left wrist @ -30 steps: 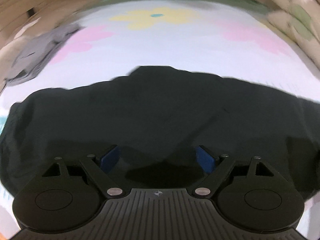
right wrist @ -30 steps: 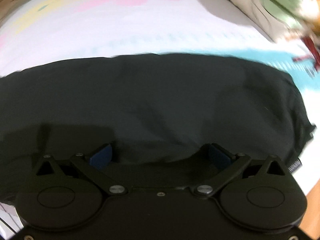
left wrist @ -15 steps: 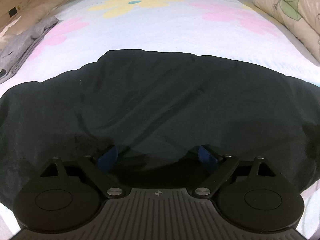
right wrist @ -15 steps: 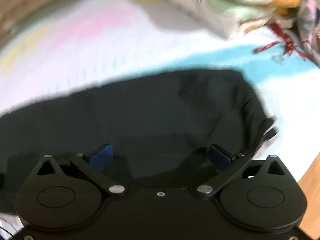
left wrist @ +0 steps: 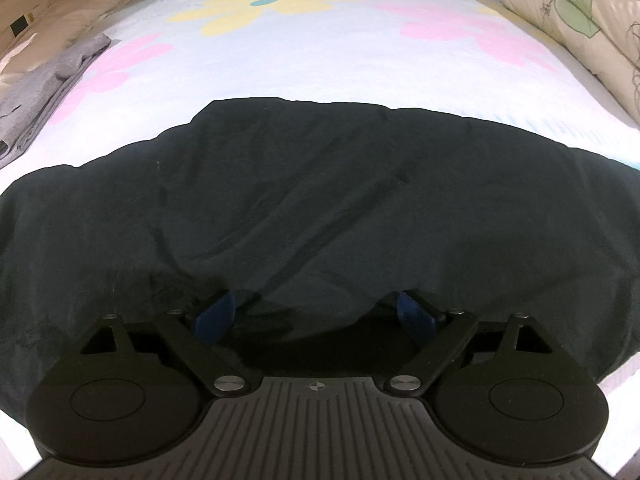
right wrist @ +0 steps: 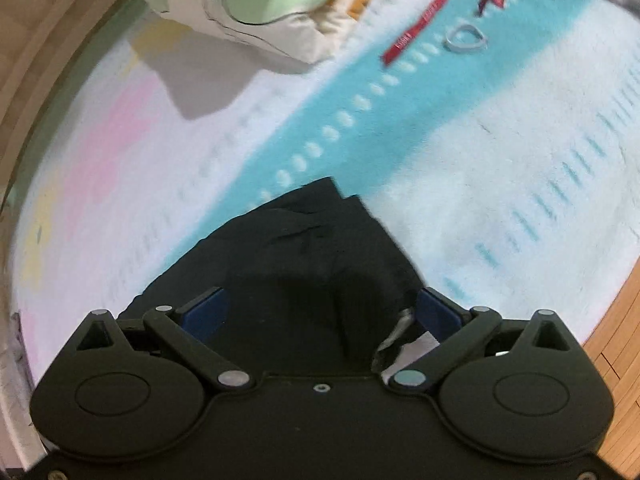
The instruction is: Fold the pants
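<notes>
Beyond the black pants (left wrist: 320,208) on the flowered blanket (left wrist: 320,60), bare blanket runs to far pillows (left wrist: 580,20), while left gripper (left wrist: 316,312) and right gripper (right wrist: 320,312) gape wide over cloth, holding nothing.

Floral bedspread (left wrist: 320,60), leaf-print pillow (left wrist: 568,12), wood floor (right wrist: 616,344) at rt

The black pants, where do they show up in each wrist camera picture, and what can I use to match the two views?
Left wrist: the black pants span the whole middle band, edge to edge, above the open gripper.
Right wrist: only one end shows, low centre, between the open fingers.
Shared landmark: the leaf-print pillow, top right in the left view, top left in the right.
</notes>
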A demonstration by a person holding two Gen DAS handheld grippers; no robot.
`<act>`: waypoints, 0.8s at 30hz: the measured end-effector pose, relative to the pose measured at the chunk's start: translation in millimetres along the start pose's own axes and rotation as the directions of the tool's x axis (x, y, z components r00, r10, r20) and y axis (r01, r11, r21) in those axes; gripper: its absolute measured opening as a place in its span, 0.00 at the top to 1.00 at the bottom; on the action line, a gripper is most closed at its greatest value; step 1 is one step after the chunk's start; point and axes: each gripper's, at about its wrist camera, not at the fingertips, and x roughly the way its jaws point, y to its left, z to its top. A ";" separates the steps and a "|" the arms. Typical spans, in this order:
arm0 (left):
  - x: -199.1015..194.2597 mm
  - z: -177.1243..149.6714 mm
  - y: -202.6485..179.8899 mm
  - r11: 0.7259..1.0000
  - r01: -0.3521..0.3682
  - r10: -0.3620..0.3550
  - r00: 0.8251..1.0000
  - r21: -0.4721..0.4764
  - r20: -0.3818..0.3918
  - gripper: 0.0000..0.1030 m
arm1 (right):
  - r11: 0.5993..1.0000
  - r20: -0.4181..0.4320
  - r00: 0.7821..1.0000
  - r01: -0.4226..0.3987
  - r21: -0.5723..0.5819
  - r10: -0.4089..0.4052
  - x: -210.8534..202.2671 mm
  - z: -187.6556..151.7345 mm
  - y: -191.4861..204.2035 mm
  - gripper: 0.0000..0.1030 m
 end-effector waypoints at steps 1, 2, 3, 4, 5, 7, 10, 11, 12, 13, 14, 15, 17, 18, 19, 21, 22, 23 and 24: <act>0.4 0.6 -0.1 1.000 0.000 0.000 1.000 0.000 -0.001 0.14 | 1.000 -0.001 1.000 0.007 0.004 -0.007 1.5 1.4 -3.5 0.06; 0.8 1.3 -0.3 1.000 -0.001 0.001 1.000 -0.001 -0.002 0.14 | 1.000 -0.005 1.000 0.026 0.014 -0.026 3.1 1.7 -9.5 0.06; 1.1 1.9 -0.4 1.000 -0.001 0.001 1.000 -0.003 -0.003 0.14 | 0.999 -0.014 0.999 0.030 0.025 -0.029 5.4 0.5 -14.0 0.08; 1.4 2.4 -0.7 1.000 -0.002 0.002 1.000 -0.005 -0.004 0.14 | 0.999 -0.030 0.999 0.021 0.036 -0.020 8.2 -0.3 -17.9 0.16; 1.7 2.6 -1.4 1.000 -0.003 0.003 1.000 -0.005 -0.003 0.14 | 0.999 -0.053 0.999 0.009 0.043 -0.007 14.9 1.3 -22.9 0.19; 2.0 2.5 -1.5 1.000 -0.003 0.003 1.000 -0.004 -0.003 0.14 | 0.999 -0.063 0.998 0.027 0.025 -0.025 22.8 0.7 -25.5 0.23; 1.6 1.6 -0.6 1.000 0.001 -0.001 1.000 -0.003 -0.002 0.14 | 1.000 -0.060 0.998 0.030 -0.007 -0.031 22.2 -0.9 -22.2 0.25; 1.5 1.4 -0.5 1.000 0.002 -0.002 1.000 -0.002 -0.002 0.14 | 0.999 -0.056 0.998 0.037 -0.004 -0.038 21.4 -1.4 -21.8 0.26; 1.6 1.6 -0.8 1.000 0.001 -0.001 1.000 -0.003 -0.002 0.14 | 0.999 -0.048 0.998 0.043 -0.002 -0.043 20.4 -1.0 -21.8 0.26; 1.6 1.5 -1.0 1.000 0.000 0.000 1.000 -0.003 -0.002 0.14 | 0.999 -0.037 0.998 0.050 -0.002 -0.050 18.5 -0.8 -21.7 0.26; 1.4 1.6 -1.0 1.000 0.000 0.000 1.000 -0.004 -0.002 0.14 | 0.998 -0.029 0.998 0.059 -0.005 -0.059 17.9 0.5 -22.5 0.26; 1.6 1.7 -1.4 1.000 -0.002 0.002 1.000 -0.005 -0.002 0.14 | 0.998 -0.028 0.997 0.068 -0.007 -0.068 17.1 0.5 -23.5 0.26; 1.8 2.0 -1.6 1.000 -0.003 0.003 1.000 -0.006 -0.003 0.14 | 0.999 -0.071 0.996 0.051 -0.009 -0.051 21.0 0.6 -27.6 0.24; 1.8 2.0 -1.5 1.000 -0.003 0.003 1.000 -0.006 -0.004 0.14 | 0.998 -0.086 0.995 0.052 -0.019 -0.053 26.4 -0.2 -27.9 0.26; 1.7 2.0 -1.3 1.000 -0.002 0.002 1.000 -0.007 -0.004 0.14 | 0.997 -0.073 0.995 0.069 -0.038 -0.071 26.3 -1.9 -24.8 0.38; 1.4 2.0 -1.3 1.000 -0.001 0.001 1.000 -0.004 -0.004 0.14 | 0.990 -0.053 0.992 0.110 -0.088 -0.115 24.0 -4.6 -16.9 0.61; 1.2 1.9 -1.1 1.000 -0.001 0.001 1.000 -0.004 -0.004 0.14 | 0.990 -0.049 0.993 0.099 -0.099 -0.104 21.6 -5.3 -14.5 0.67; 1.0 1.9 -0.8 1.000 0.000 0.000 1.000 -0.005 -0.004 0.14 | 0.994 -0.041 0.996 0.072 -0.088 -0.076 18.5 -5.9 -13.3 0.68; 1.0 2.0 -0.6 1.000 0.001 -0.001 1.000 -0.005 -0.005 0.14 | 0.995 -0.028 0.998 0.061 -0.083 -0.063 15.3 -7.0 -11.2 0.72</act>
